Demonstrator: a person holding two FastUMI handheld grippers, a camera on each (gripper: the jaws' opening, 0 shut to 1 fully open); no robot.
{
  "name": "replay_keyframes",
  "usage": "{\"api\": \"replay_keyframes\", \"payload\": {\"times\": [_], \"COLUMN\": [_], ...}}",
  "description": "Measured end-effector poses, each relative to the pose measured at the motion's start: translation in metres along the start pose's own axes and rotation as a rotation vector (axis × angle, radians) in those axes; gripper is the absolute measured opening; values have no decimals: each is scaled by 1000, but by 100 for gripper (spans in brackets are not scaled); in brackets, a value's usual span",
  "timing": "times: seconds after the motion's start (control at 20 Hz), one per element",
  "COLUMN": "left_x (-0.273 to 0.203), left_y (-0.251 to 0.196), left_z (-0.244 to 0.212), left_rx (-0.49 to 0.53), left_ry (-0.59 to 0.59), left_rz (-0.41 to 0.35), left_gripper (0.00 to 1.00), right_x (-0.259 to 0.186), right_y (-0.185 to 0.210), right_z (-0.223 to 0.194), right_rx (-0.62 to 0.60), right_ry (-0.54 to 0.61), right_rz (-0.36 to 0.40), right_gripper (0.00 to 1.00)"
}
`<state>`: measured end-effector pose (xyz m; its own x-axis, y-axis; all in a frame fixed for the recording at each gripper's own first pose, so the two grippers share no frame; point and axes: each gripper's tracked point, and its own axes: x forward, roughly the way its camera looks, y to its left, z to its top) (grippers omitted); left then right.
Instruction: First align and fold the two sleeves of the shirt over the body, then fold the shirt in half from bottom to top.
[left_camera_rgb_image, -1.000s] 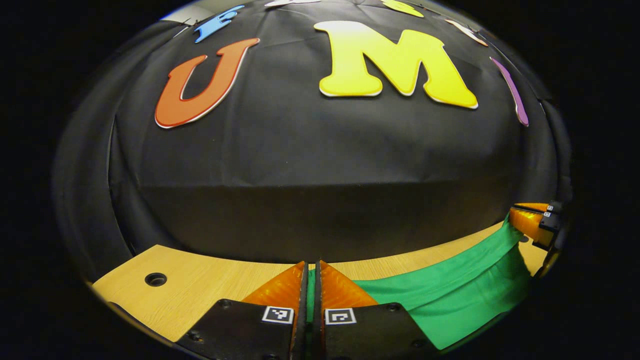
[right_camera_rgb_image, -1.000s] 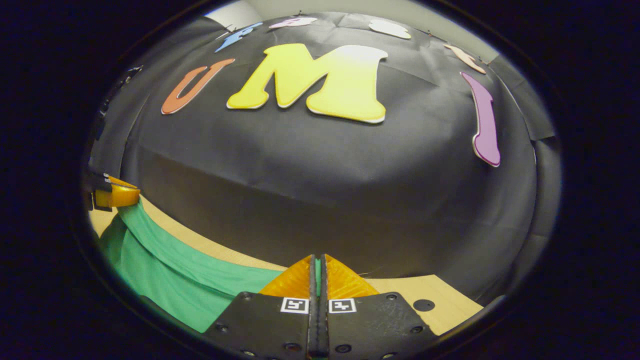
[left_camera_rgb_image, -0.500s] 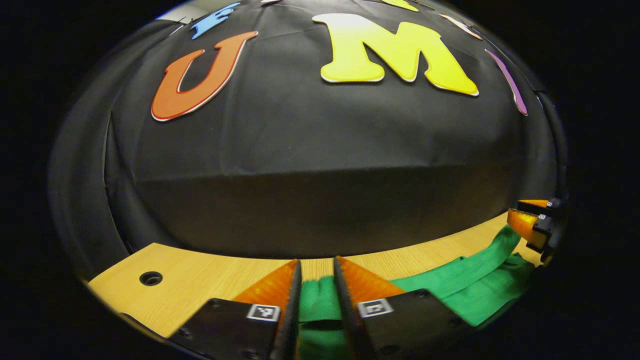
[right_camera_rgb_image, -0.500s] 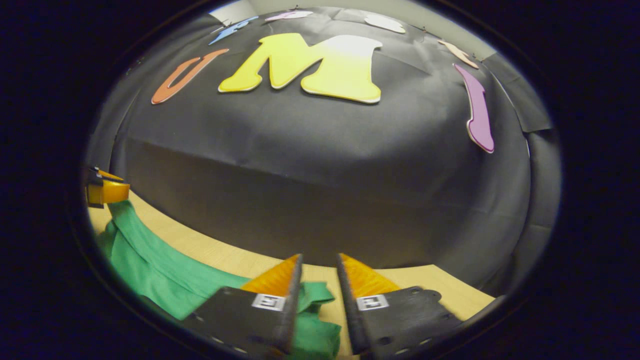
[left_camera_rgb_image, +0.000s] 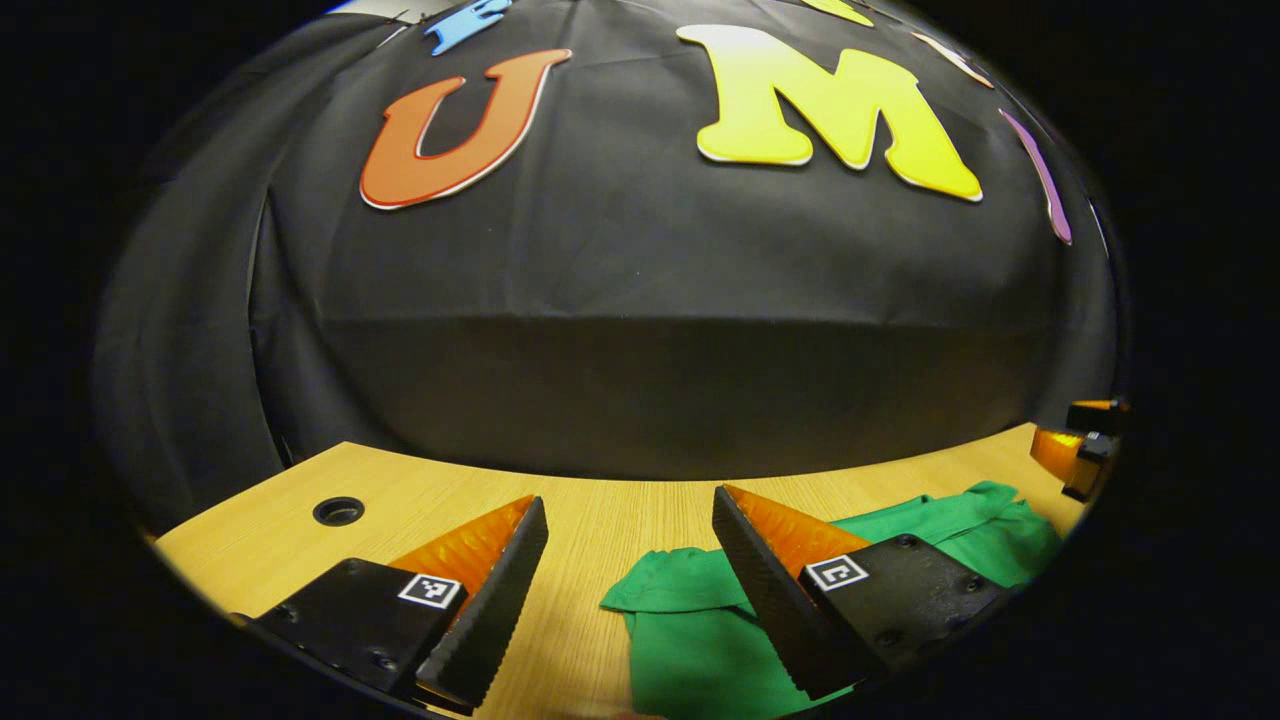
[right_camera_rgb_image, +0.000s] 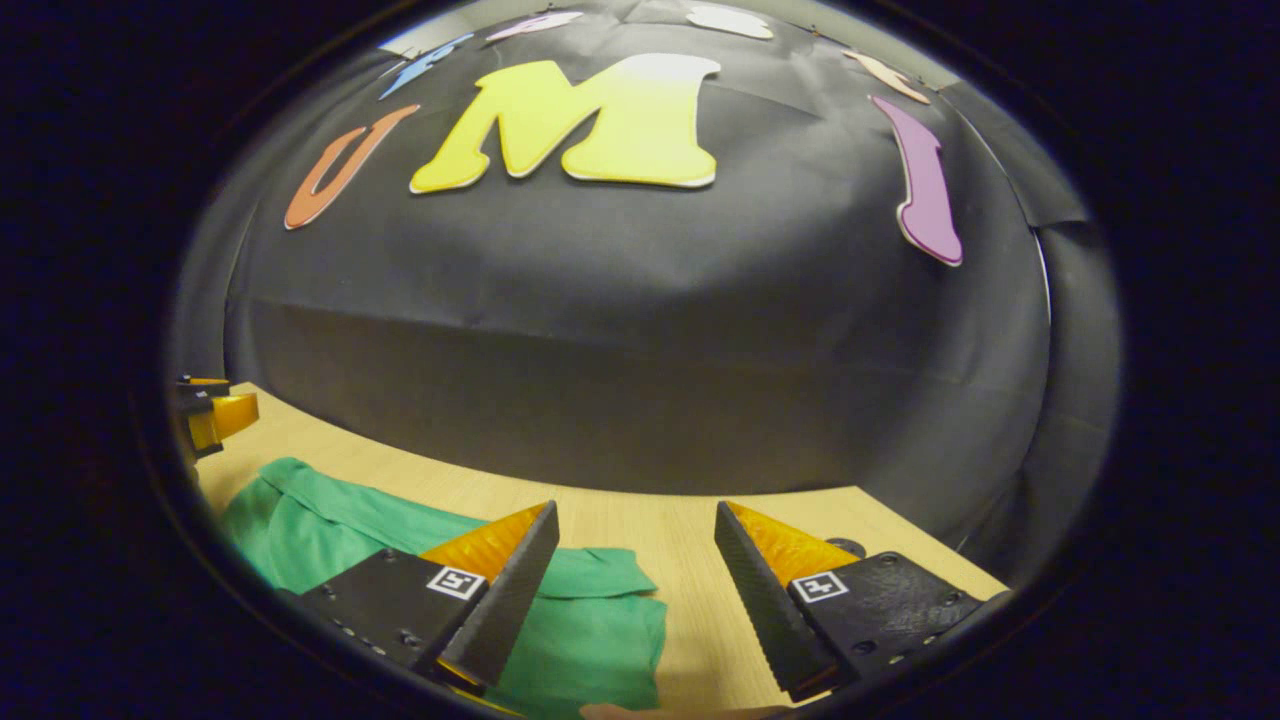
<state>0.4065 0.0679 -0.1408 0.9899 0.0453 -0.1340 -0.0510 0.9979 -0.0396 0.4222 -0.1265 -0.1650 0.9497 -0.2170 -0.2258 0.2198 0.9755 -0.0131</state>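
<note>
Both grippers were wide open, nothing between the fingers. Left gripper (left_camera_rgb_image: 630, 520) sat low over the table (left_camera_rgb_image: 600, 510), fingers spread well apart; the shirt (left_camera_rgb_image: 700, 640) lay flat on the table under and just past its right-hand finger, the bare wood showing through the gap between the fingers. In the left gripper view the shirt ran from near the middle out toward the right edge, rumpled, with a folded edge facing the wall. A round hole (left_camera_rgb_image: 338, 511) in the table sat well left of the shirt, beyond the left-hand finger. The right gripper's tip (left_camera_rgb_image: 1075, 455) showed at the far right of that view, just past the shirt's far end, apart from the cloth as far as I could tell. In the right gripper view the right gripper (right_camera_rgb_image: 632, 520) was open just as wide over the table (right_camera_rgb_image: 690, 620); the shirt (right_camera_rgb_image: 590, 640) lay under its left-hand finger and ran off to the left, with one corner reaching into the gap between the fingers. The left gripper's tip (right_camera_rgb_image: 215, 415) showed at the far left, near the shirt's other end. Another hole (right_camera_rgb_image: 848, 547) lay right of the shirt, just behind the right-hand finger. Shirt loose on the table, held by neither gripper.
</note>
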Motion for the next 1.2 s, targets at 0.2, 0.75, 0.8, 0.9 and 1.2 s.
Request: {"api": "replay_keyframes", "payload": {"times": [0.2, 0.75, 0.8, 0.9, 1.2], "left_x": [-33, -172, -187, -219, -325], "left_y": [1, -19, -22, -31, -37], "left_z": [2, 21, 26, 36, 41], "left_rx": [36, -20, -30, -30, 5], "left_ry": [-19, -30, -40, -39, -23], "left_rz": [41, 18, 8, -14, -16], "left_gripper": [100, 100, 100, 100, 100], "right_x": [-29, -172, -186, -218, -317], "right_y": [-13, -14, -16, -17, -40], "right_z": [0, 50, 56, 67, 78], "right_rx": [-18, -49, -53, -44, 54], "right_ry": [19, -94, -110, -139, -182], "right_rz": [-24, 66, 65, 78, 89], "right_gripper": [95, 95, 95, 95, 93]}}
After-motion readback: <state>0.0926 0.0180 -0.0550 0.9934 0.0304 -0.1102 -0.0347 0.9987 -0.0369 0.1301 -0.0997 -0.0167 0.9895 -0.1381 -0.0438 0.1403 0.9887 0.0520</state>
